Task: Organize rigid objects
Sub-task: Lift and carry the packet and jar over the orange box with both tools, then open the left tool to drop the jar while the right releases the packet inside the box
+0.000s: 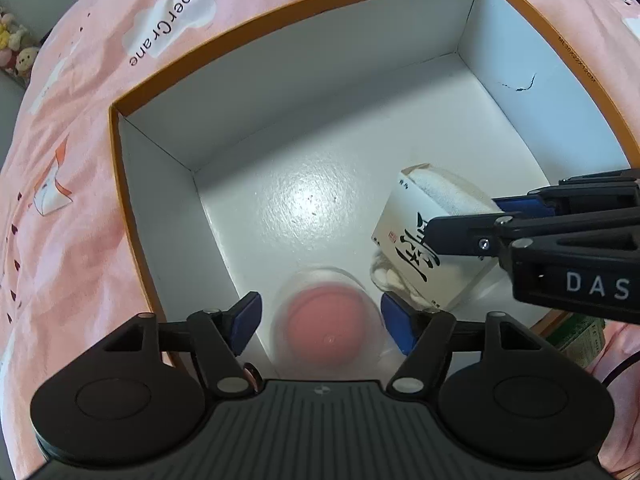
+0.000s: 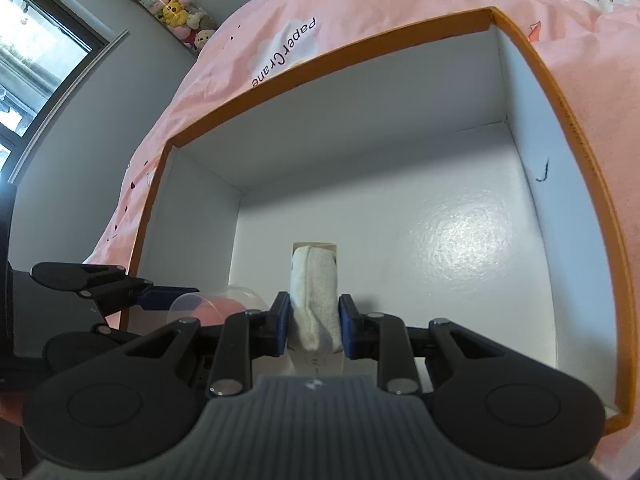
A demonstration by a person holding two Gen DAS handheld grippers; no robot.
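Inside the orange-rimmed box (image 1: 114, 128), near its front wall, a clear cup (image 1: 326, 312) with a pink base sits between my left gripper's (image 1: 320, 322) wide-open fingers. Just beside it, my right gripper (image 2: 313, 322) clamps a clear packet (image 2: 316, 300) holding rolled white cloth, reaching in over the white floor.

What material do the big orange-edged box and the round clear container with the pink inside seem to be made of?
The big orange-edged box looks like stiff cardboard: its white lining has a fine texture, a soft sheen and a small tear on one wall. The round clear container with the pink inside seems to be thin transparent plastic; its see-through wall shows in the right wrist view. It is blurred, so glass cannot be ruled out.
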